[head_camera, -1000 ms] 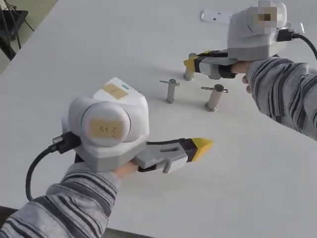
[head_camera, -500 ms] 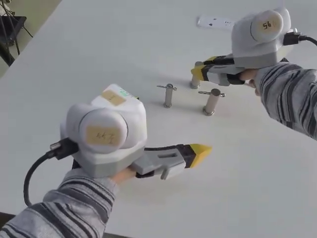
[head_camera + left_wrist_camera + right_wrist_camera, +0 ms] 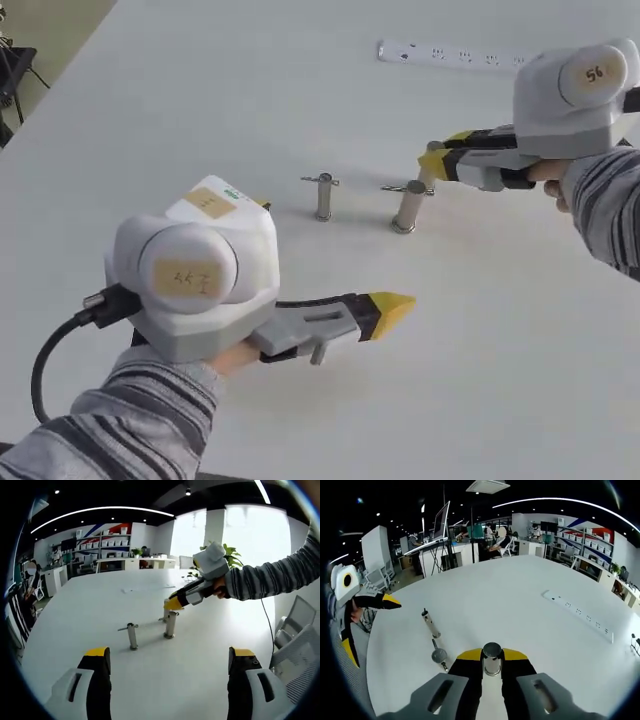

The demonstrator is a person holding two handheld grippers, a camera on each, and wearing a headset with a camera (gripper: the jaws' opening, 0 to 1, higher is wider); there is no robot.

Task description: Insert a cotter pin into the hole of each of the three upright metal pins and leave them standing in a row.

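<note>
Two upright metal pins [image 3: 323,197] [image 3: 407,205] stand side by side on the white table [image 3: 200,110], each with a cotter pin through its top. In the left gripper view they are the left pin [image 3: 132,636] and the right pin [image 3: 170,625]. A third metal pin [image 3: 492,659] sits between the jaws of my right gripper [image 3: 492,655], which is shut on it just behind and right of the other two. That right gripper [image 3: 432,165] hovers at the table's far right. My left gripper [image 3: 395,310] is low and near, its jaws [image 3: 170,652] wide open, holding nothing.
A white power strip [image 3: 450,55] lies at the far edge of the table; it also runs along the right in the right gripper view [image 3: 580,612]. Office desks, shelves and seated people fill the background.
My right gripper has carried the third pin to the right, from behind the left standing pin to behind and right of the right one. The left gripper has stayed low and open.
</note>
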